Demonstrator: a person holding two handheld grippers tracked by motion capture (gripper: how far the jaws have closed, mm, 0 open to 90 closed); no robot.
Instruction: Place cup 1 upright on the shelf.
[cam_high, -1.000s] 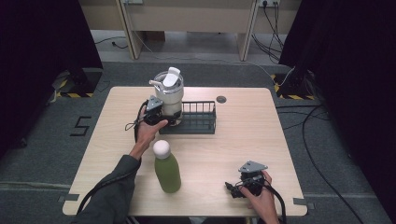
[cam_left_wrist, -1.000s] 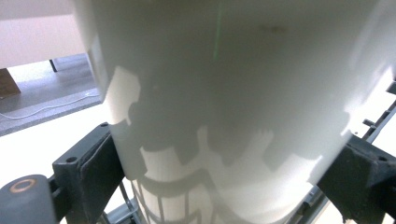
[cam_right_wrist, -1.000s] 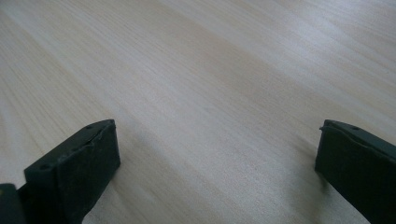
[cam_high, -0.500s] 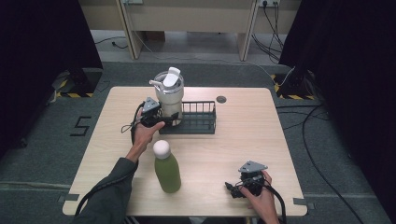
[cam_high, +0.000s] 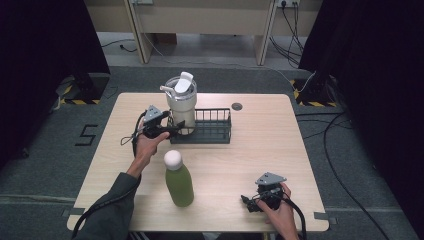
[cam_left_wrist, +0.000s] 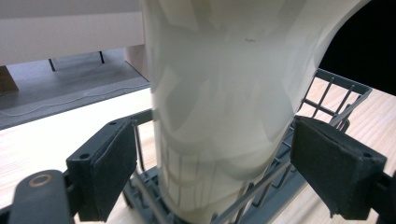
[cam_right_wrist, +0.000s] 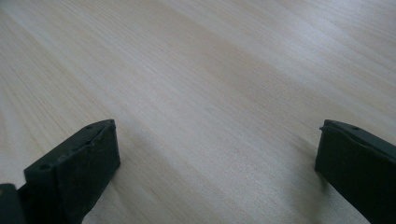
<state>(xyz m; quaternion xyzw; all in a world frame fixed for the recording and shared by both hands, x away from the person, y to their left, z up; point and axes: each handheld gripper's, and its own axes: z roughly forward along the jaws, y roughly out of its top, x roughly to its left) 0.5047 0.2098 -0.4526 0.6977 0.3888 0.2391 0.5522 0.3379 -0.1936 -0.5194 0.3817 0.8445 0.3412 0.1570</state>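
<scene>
A cream tumbler (cam_high: 182, 106) with a white lid stands upright in the left end of a dark wire rack (cam_high: 214, 132). My left gripper (cam_high: 178, 131) is at the tumbler's base, coming from the left. In the left gripper view the tumbler (cam_left_wrist: 224, 93) sits between the spread jaws of the left gripper (cam_left_wrist: 224, 170), with a gap on each side, and the rack (cam_left_wrist: 329, 91) lies behind it. My right gripper (cam_high: 248, 202) rests open near the table's front right. The right gripper (cam_right_wrist: 215, 168) has bare wood between its jaws.
A green bottle (cam_high: 179, 184) with a white cap stands upright at the front middle of the wooden table (cam_high: 265, 150). A small round grommet (cam_high: 237, 106) sits near the far edge. Cables and dark floor surround the table.
My left gripper and hand have slid slightly left along the tumbler's side. The right gripper, bottle and rack have not moved.
</scene>
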